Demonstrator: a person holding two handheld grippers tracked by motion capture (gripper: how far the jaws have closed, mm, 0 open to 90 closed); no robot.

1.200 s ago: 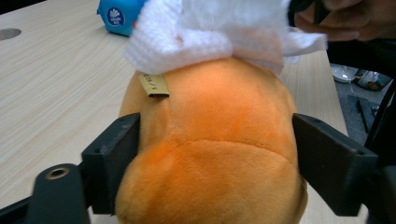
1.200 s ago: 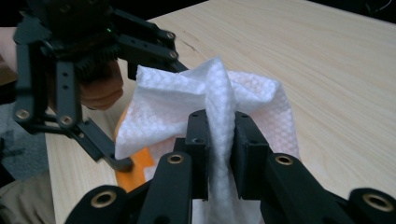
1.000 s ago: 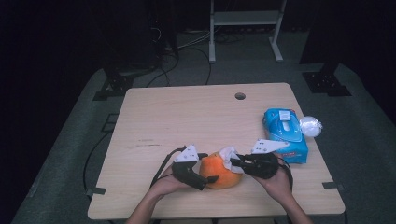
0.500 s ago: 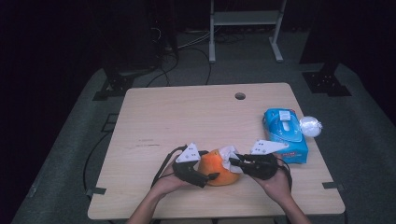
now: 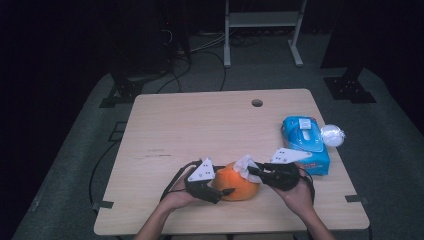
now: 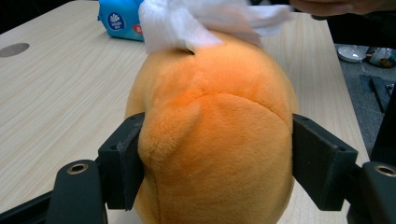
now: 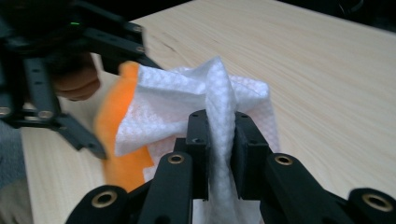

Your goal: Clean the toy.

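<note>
An orange plush toy (image 5: 239,182) is seen on the near half of a light wooden table (image 5: 200,130), just ahead of the person's hands. It is flanked by the left gripper (image 5: 223,191); in the left gripper view the toy (image 6: 215,135) is shown between the two black jaws, whose pads are pressed against its sides, the jaws having just been closing on it. A white wipe (image 5: 246,165) is laid over the top of the toy. In the right gripper view the wipe (image 7: 205,102) is pinched in a narrow fold between the nearly closed jaws of the right gripper (image 5: 254,172), and it is spread across the orange fabric beyond them.

To the right of the toy, near the table's right edge, a blue pack of wipes (image 5: 305,145) is lying flat, with a small white ball-like object (image 5: 332,135) just beside it at the edge. A round cable hole (image 5: 257,103) is set into the far part of the tabletop, and a few faint marks are seen on the bare wood to the left of centre.

The table is stood on grey carpet (image 5: 70,165). Black cables (image 5: 200,50) are trailed across the floor behind it, and the legs of a white metal frame (image 5: 262,30) are seen at the back. The rest of the room is left in darkness.
</note>
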